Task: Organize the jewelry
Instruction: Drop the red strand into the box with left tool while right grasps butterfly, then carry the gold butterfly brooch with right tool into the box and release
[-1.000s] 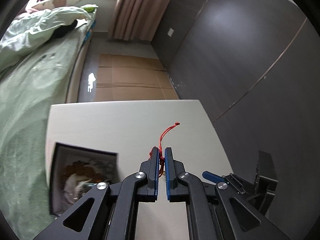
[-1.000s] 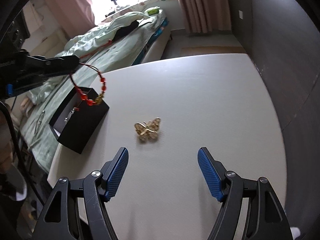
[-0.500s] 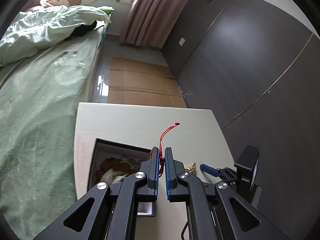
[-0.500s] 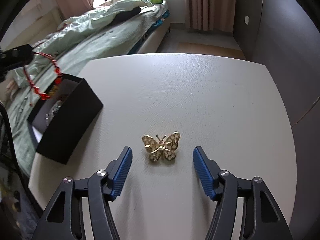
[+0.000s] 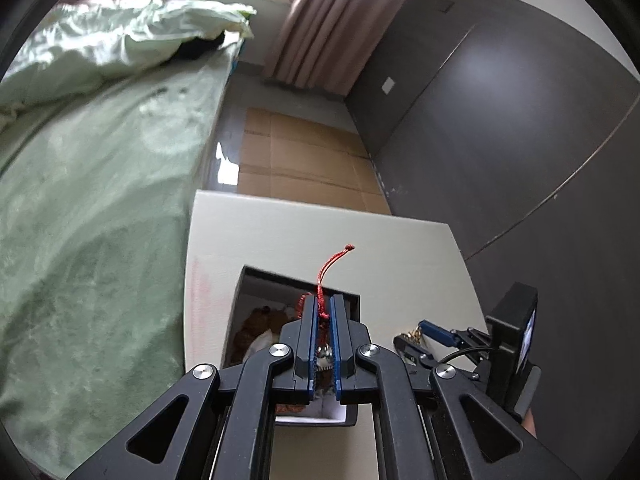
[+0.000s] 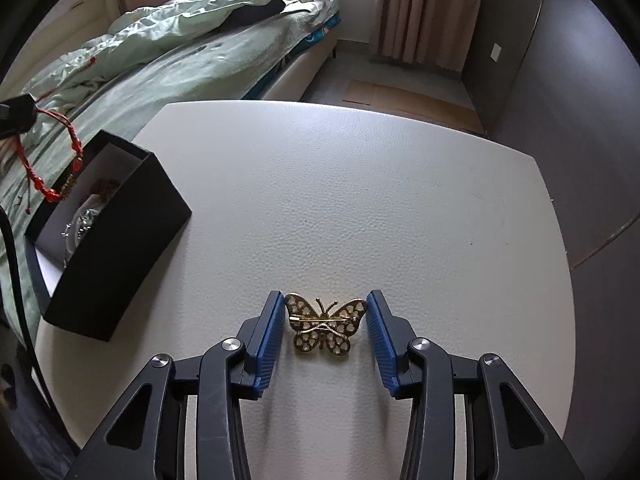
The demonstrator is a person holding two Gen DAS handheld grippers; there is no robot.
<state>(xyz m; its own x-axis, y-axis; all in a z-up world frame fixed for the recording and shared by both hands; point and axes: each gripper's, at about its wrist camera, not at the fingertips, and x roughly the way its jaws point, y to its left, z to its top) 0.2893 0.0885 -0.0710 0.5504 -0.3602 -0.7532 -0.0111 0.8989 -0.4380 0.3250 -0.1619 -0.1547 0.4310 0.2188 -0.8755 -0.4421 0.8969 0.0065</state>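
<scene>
My left gripper (image 5: pixel 325 300) is shut on a red cord bracelet (image 5: pixel 325 280). It holds the bracelet above the open black jewelry box (image 5: pixel 256 280). In the right wrist view the bracelet (image 6: pixel 60 168) hangs with red and gold beads over the box (image 6: pixel 116 256), which holds several pieces. A gold butterfly brooch (image 6: pixel 325 328) lies on the white table (image 6: pixel 360 200). My right gripper (image 6: pixel 326 308) is open, low on the table, with one blue finger on each side of the brooch, close to its wings.
The box stands near the table's left edge. A bed with green bedding (image 6: pixel 180 52) lies beyond the table. A dark wall (image 5: pixel 520 140) runs along the right. Flattened cardboard (image 5: pixel 300 160) lies on the floor.
My left gripper carried the bracelet over the box. My right gripper moved forward and down until its fingers flank the brooch, and its jaws narrowed.
</scene>
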